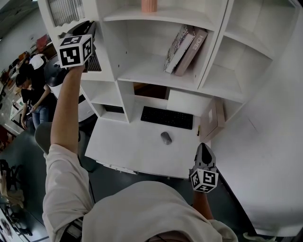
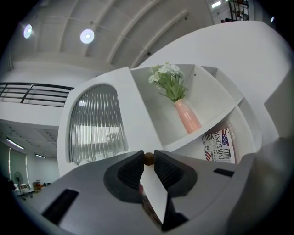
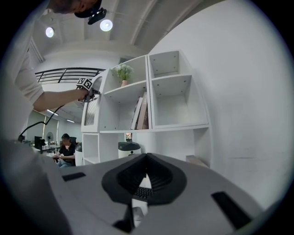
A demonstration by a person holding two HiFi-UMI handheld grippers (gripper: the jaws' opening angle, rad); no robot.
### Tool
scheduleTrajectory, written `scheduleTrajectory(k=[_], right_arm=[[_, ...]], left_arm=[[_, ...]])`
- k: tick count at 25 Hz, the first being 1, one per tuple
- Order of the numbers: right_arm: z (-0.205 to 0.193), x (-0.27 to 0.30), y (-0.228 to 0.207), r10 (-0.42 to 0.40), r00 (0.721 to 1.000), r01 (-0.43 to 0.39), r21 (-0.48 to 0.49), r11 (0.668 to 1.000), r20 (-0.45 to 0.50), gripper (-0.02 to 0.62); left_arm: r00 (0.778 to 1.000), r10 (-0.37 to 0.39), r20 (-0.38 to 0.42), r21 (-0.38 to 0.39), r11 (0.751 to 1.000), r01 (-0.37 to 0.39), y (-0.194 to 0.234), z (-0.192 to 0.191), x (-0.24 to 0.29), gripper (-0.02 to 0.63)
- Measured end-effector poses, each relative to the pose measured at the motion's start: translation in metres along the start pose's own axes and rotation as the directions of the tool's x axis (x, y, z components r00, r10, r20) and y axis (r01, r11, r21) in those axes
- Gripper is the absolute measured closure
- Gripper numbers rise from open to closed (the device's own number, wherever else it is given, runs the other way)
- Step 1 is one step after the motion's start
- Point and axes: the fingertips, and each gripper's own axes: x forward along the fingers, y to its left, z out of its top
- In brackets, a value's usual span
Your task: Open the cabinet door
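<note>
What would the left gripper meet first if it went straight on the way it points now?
The left gripper is closed on the small brown knob; straight on, it would likely press that knob against the white cabinet door behind.

In the left gripper view, most of the brown knob [image 2: 149, 159] is covered by the pads [image 2: 131, 170] of the left gripper [image 2: 149, 156], and how it joins the cabinet door [image 2: 97, 124] cannot be told. In the head view, those jaws are masked by the marker cube [image 1: 75, 50], and the pink vase [image 1: 149, 5] is cut off by the top edge. In the right gripper view, the keyboard [image 3: 142, 193] is seen only as a sliver under the tips of the right gripper [image 3: 146, 157].
</note>
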Motion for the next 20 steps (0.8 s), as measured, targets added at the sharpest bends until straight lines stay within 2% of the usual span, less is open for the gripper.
scheduleTrajectory(k=[12, 20], right_arm=[[-0.004, 0.004, 0.002, 0.031, 0.999, -0.031, 0.004, 0.999, -0.005, 0.592], [-0.006, 0.013, 0.017, 0.075, 0.997, -0.075, 0.001, 0.997, -0.009, 0.592]], left_arm=[[0.998, -0.053, 0.016, -0.055, 0.997, 0.054, 0.003, 0.003, -0.014, 0.538], [0.986, -0.157, 0.056, -0.102, 0.981, 0.162, 0.007, 0.006, -0.033, 0.538]])
